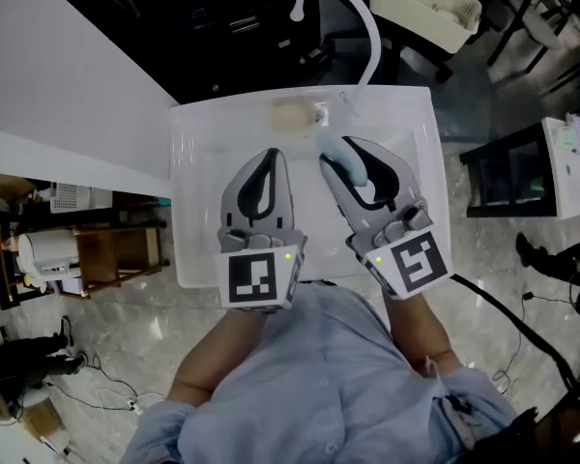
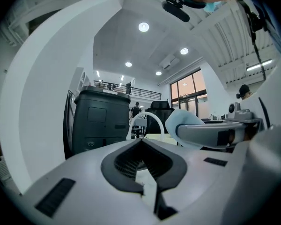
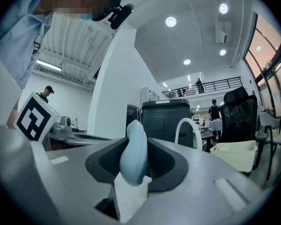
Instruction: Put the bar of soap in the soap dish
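Observation:
A pale blue bar of soap (image 1: 345, 159) stands on edge between the jaws of my right gripper (image 1: 336, 153), which is shut on it over the white sink (image 1: 198, 211). In the right gripper view the soap (image 3: 133, 151) rises out of the dark pads. The pale soap dish (image 1: 295, 116) lies on the sink's back rim, just beyond both gripper tips. My left gripper (image 1: 271, 155) hovers beside the right one, its jaws together with nothing in them. From the left gripper view the soap (image 2: 189, 123) shows to the right.
A white curved faucet (image 1: 353, 8) arches over the back of the sink, right of the dish. A white basket (image 1: 425, 8) stands behind it at the upper right. A white counter (image 1: 58, 85) runs along the left. Shelves and floor clutter lie lower left.

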A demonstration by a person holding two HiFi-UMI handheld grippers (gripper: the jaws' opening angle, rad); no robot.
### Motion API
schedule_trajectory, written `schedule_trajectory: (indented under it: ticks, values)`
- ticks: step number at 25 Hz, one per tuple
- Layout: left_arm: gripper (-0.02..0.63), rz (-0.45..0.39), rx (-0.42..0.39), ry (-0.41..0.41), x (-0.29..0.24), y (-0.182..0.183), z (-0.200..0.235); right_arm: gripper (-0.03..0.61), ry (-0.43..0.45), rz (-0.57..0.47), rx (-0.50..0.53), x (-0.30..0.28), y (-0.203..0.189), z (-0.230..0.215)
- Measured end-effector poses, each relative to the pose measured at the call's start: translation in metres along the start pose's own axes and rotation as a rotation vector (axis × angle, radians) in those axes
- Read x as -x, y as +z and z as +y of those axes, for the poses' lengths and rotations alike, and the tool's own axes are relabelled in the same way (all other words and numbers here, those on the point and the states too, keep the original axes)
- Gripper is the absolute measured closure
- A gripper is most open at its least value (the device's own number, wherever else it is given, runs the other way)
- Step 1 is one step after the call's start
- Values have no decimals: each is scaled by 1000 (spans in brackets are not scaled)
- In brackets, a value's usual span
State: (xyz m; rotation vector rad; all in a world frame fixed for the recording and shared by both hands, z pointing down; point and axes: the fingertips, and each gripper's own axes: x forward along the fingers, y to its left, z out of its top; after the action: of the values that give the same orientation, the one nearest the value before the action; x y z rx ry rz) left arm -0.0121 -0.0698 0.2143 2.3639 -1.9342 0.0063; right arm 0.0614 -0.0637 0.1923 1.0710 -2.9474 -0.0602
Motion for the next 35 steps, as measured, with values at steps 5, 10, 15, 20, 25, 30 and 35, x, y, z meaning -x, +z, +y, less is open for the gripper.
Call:
schedule_trajectory:
  ticks: [5,10,15,20,25,30,35]
  values:
    - [609,33,1,0,-21,-12,13,455,5,25,-18,-23,-12,-13]
    - [609,79,2,-20,-48,-30,21,454,8,73,-50,-45,-35,-30]
    - [609,123,33,-17,-77,-52,41,455,14,134,-78,-75,-66,-42]
    - [609,168,74,-13,-98,-76,53,455,11,185,-99,-93,-93,-54]
    - [609,194,81,-16,-112,-93,64,454,7,222,-111,-109,-114,-58]
    - [609,216,97,-22,-121,-111,71,454,5,255,-120,-120,-137,-60]
    - [609,233,121,-31,-131,-126,75,454,4,277,-132,-134,-155,-64]
